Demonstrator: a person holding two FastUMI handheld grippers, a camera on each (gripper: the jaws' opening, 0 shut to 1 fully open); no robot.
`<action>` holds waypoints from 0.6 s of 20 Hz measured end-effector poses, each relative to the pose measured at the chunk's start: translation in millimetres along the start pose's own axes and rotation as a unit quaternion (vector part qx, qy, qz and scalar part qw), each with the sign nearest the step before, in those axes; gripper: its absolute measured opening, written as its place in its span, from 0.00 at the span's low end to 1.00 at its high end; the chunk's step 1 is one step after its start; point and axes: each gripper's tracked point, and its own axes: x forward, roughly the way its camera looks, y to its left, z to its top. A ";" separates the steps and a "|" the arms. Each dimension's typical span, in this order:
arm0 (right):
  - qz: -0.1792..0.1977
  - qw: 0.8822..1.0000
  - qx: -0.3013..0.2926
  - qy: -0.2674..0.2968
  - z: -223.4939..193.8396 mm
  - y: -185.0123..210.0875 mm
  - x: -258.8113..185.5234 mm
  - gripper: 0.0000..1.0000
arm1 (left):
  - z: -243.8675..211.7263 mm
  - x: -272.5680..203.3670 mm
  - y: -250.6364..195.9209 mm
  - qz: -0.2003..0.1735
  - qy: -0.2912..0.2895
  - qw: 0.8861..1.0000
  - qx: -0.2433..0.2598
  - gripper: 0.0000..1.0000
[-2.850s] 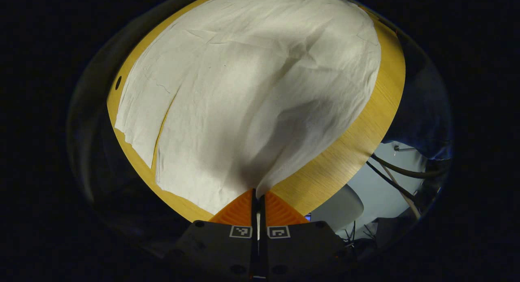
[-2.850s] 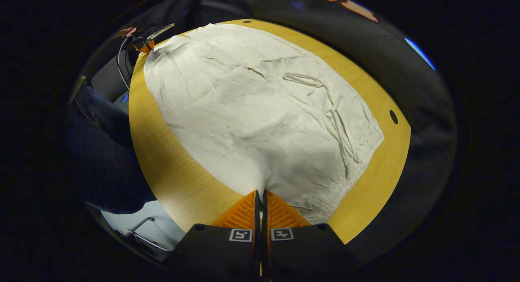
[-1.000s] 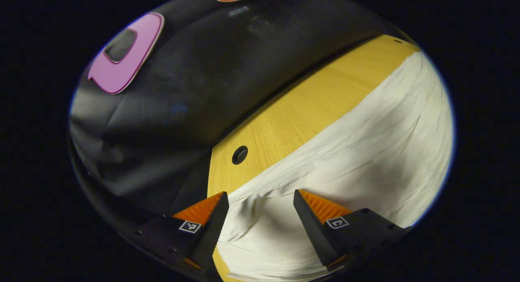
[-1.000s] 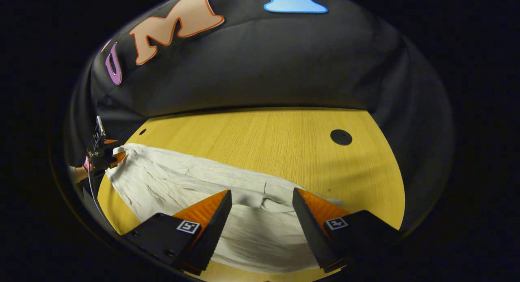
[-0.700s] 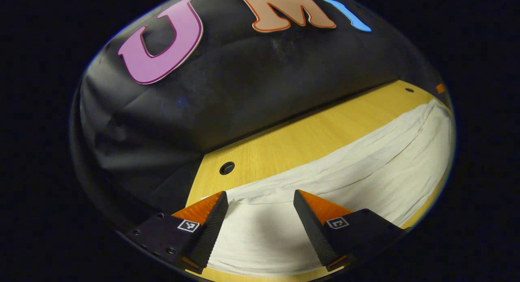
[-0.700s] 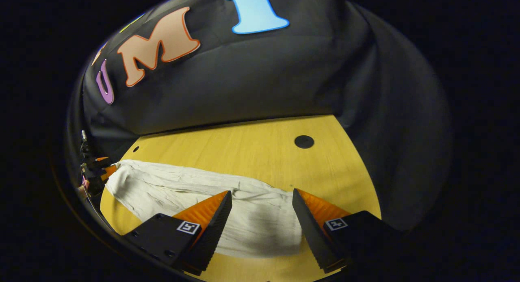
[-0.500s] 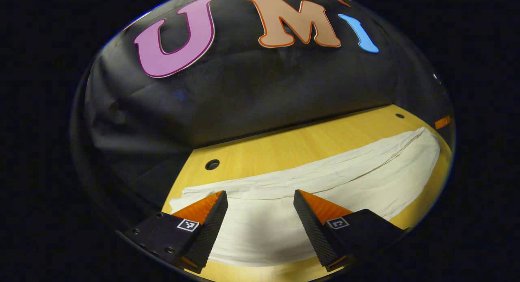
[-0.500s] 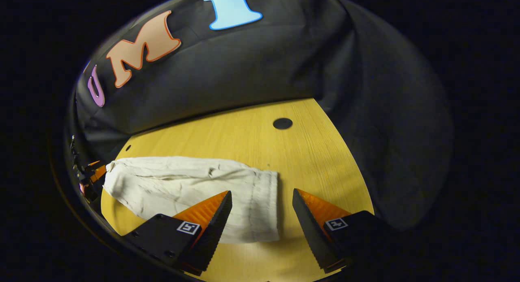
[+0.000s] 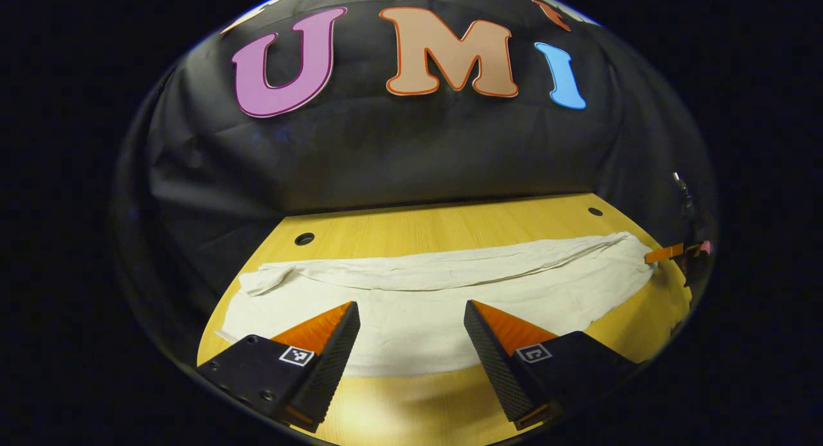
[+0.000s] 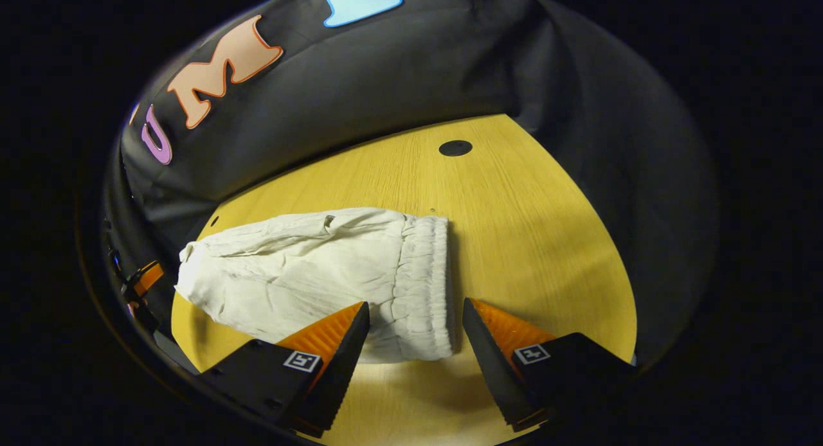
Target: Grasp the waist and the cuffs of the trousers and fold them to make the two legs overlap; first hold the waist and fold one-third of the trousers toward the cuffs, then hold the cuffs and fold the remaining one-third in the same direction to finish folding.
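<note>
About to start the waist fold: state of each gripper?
Left gripper: open, holding nothing, above the trousers.
Right gripper: open, holding nothing, over the waistband.

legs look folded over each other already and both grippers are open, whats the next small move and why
Probably lower the right gripper and close it on the elastic waist. The trousers lie flat as one long strip on the table, both grippers stand open above it, and the waist fold comes first.
</note>
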 end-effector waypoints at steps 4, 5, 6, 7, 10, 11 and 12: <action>0.001 1.000 -0.027 0.003 -2.8 -3.0 3.8 0.85 | 9.8 -11.2 0.7 0.017 -0.010 1.000 0.010 0.97; 0.000 1.000 -0.027 0.004 -4.3 -3.1 4.8 0.78 | 10.1 -14.4 -0.2 0.023 -0.014 1.000 0.005 0.97; -0.005 1.000 -0.024 0.009 -5.6 -3.7 2.7 0.66 | 9.4 -20.1 -3.5 0.027 -0.016 0.999 -0.005 0.97; -0.011 1.000 -0.025 0.014 -7.7 -5.3 5.6 0.61 | 8.3 -23.9 -5.1 0.031 -0.017 0.999 -0.011 0.97; -0.021 0.999 -0.040 0.008 -4.4 -2.1 4.2 0.38 | 6.2 -29.9 -6.0 0.038 -0.018 0.999 -0.017 0.97; -0.020 0.999 -0.034 0.009 -4.7 -1.1 1.7 0.37 | 6.6 -31.0 -6.2 0.039 -0.018 0.999 -0.019 0.97; -0.017 1.000 -0.022 0.009 -2.0 -2.3 0.5 0.31 | 5.6 -32.5 -6.8 0.039 -0.019 0.999 -0.022 0.97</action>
